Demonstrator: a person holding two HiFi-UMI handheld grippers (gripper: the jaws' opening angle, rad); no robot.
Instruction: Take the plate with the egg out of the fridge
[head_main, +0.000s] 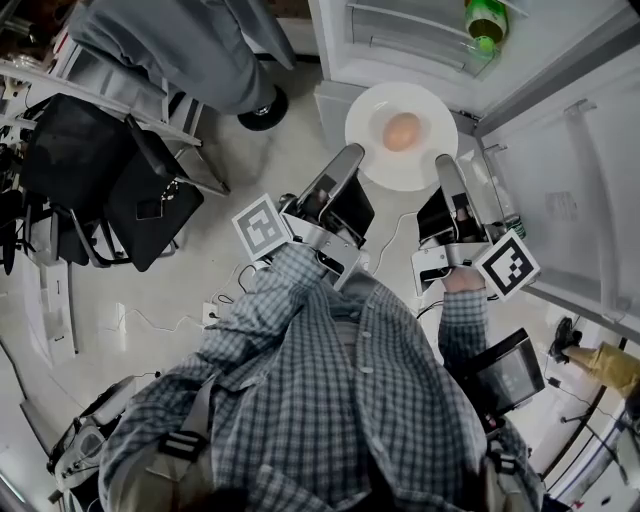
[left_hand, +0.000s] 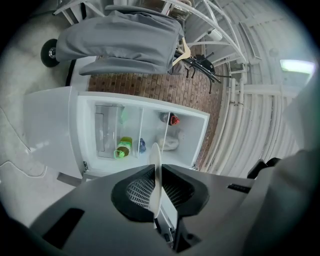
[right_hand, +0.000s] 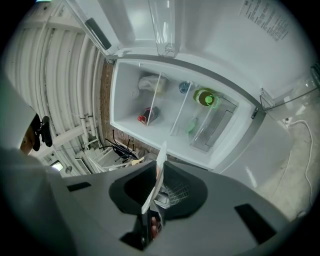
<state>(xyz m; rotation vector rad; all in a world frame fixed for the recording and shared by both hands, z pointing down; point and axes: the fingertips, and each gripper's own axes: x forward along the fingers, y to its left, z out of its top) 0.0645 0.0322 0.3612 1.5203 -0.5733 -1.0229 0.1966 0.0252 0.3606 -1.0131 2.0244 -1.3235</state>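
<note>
Left hand-held gripper (head_main: 350, 158) and right hand-held gripper (head_main: 446, 168): each clamped on an opposite rim of the white plate (head_main: 396, 174), which is held level in the air above the floor (head_main: 250, 170), just outside the fridge (head_main: 420, 45). Egg (head_main: 402, 131): brown, lying at the plate's centre. Beyond: fridge door open, green bottle (head_main: 485, 22) inside.

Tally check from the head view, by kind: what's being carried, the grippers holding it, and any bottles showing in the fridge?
plate: 1
egg: 1
grippers: 2, left gripper and right gripper
green bottle: 1
total: 5
</note>
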